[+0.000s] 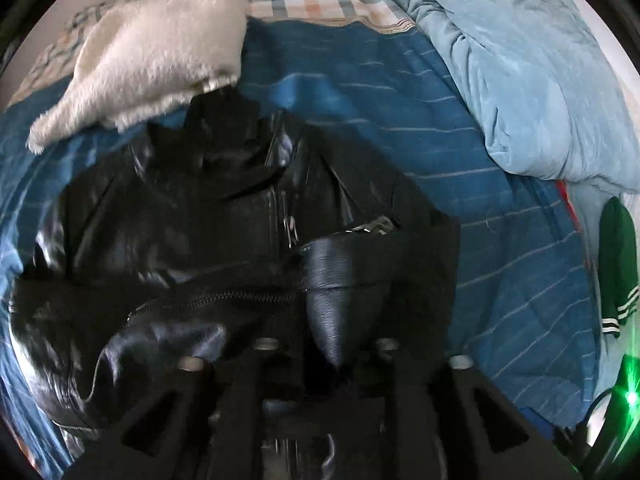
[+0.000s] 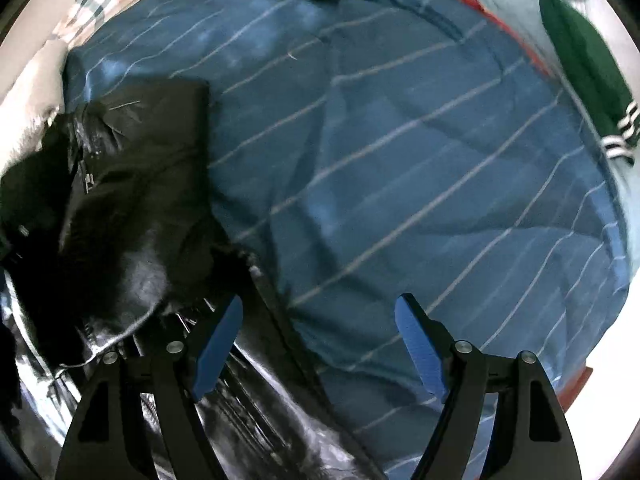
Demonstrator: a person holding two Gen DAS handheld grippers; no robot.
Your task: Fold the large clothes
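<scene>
1. Left wrist view puts your left gripper [image 1: 324, 344] straight over the black leather jacket [image 1: 192, 216], which lies bunched on the blue striped bedsheet [image 1: 460, 168], left of the bed's middle, with its collar toward the far side just below the white fluffy pillow [image 1: 152, 56].
2. A leather flap, perhaps a sleeve end or lapel [image 1: 332, 300], sits between the left fingers. Its dark fingers are lost against the jacket, so you cannot tell from here whether the pads press on it or stand clear.
3. Your right gripper [image 2: 320, 344] has its jaws spread wide with nothing between the blue pads [image 2: 220, 344]; only sheet lies under them, the jacket's edge just to the left.
4. To do this fold well, I'd judge you should flatten the body first, lay the flap squarely across the front, and keep the zips [image 1: 292, 228] inside the fold.
5. Only the left view shows the collar, the open zip teeth [image 1: 216, 300] and the pale blue duvet [image 1: 520, 80] heaped far right.
6. Only the right view shows the bare stretch of sheet at right and the glossy panel [image 2: 256, 408] at the near edge. Both show the green garment [image 2: 580, 68].
</scene>
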